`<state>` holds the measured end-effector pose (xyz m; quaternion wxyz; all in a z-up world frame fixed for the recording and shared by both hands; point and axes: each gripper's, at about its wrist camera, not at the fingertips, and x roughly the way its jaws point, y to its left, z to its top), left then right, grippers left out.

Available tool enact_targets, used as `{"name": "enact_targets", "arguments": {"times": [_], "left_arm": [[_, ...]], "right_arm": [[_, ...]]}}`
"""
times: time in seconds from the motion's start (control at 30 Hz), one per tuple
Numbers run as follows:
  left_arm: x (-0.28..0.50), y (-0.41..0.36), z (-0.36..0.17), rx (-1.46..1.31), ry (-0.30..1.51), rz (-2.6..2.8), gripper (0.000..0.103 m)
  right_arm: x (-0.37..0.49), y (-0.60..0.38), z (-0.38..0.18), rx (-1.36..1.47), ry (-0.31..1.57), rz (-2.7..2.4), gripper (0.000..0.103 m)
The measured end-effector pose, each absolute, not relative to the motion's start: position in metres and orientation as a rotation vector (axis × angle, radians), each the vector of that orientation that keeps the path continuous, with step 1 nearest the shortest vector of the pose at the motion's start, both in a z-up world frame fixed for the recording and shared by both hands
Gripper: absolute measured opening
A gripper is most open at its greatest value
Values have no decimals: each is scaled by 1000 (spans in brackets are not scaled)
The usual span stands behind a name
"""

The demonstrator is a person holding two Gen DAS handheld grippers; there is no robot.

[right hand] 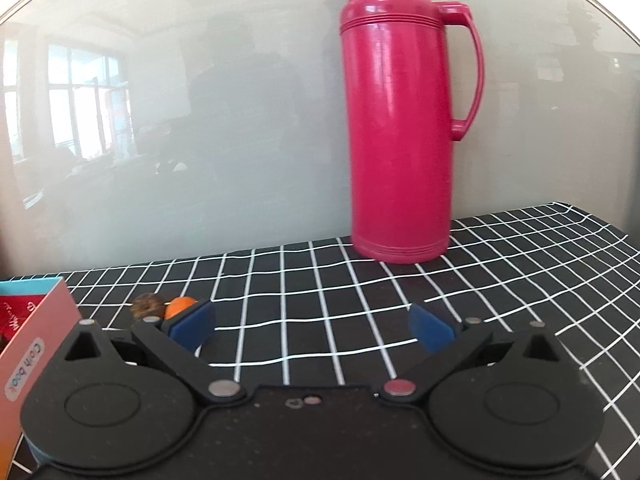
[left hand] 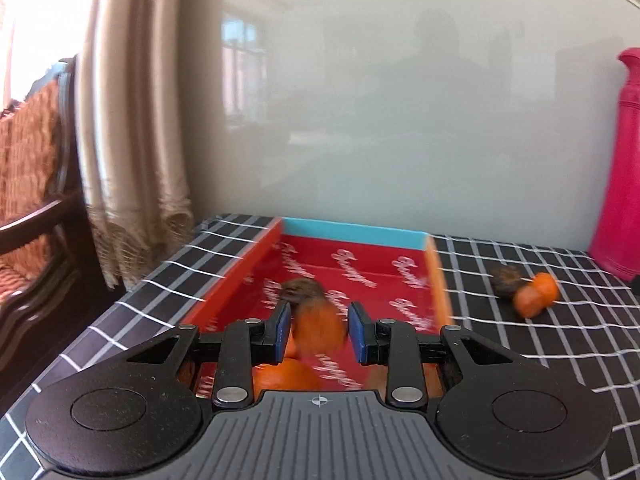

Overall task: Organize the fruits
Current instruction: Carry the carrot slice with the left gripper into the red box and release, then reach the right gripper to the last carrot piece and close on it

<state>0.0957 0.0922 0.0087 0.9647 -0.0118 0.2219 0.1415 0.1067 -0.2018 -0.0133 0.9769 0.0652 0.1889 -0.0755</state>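
A black tablecloth (right hand: 304,292) with a white grid is covering the table, and a glossy pale wall (left hand: 380,100) is standing behind it. A tall pink flask (right hand: 394,120) with a handle is standing upright on the cloth near the wall. In the left view a beige curtain (left hand: 128,140) is hanging beside the table's far left corner.

A shallow red box (left hand: 360,268) with a blue far wall is lying open on the cloth. The left gripper (left hand: 319,330) is hovering over its near end, its blue pads (left hand: 283,330) standing apart with an orange fruit (left hand: 318,328) between them; blur is hiding whether the pads are touching it. A brown fruit (left hand: 300,290) is sitting just beyond the orange one, and more orange fruit (left hand: 286,374) is lying in the box beneath the gripper.

The right gripper (right hand: 312,326) is hanging above bare cloth with its jaws spread wide and nothing between them.

To the right of the box, an orange fruit on the cloth (left hand: 536,294) is lying against a brown fruit on the cloth (left hand: 506,276).
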Motion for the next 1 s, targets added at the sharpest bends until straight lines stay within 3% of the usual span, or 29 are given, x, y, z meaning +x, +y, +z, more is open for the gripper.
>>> {"name": "enact_targets", "arguments": {"times": [0.07,0.13,0.17,0.5,1.0], "left_arm": [[95,97,9,-29,450,292,44],[90,100,11,-42,424,311,72],[86,99,13,-45,410,317,74],[74,101,13,-48,373,352,89],[80,108,14,-17,350,370,91]], "right_arm": [[106,-196,-14,121,380,-141,103],[106,-192,-13,109,379,-132,103],[106,-191,-13,104,375,-127,103],[101,-182,-12,63,352,-66,103],[111,-140,-8,-66,316,47,103]]}}
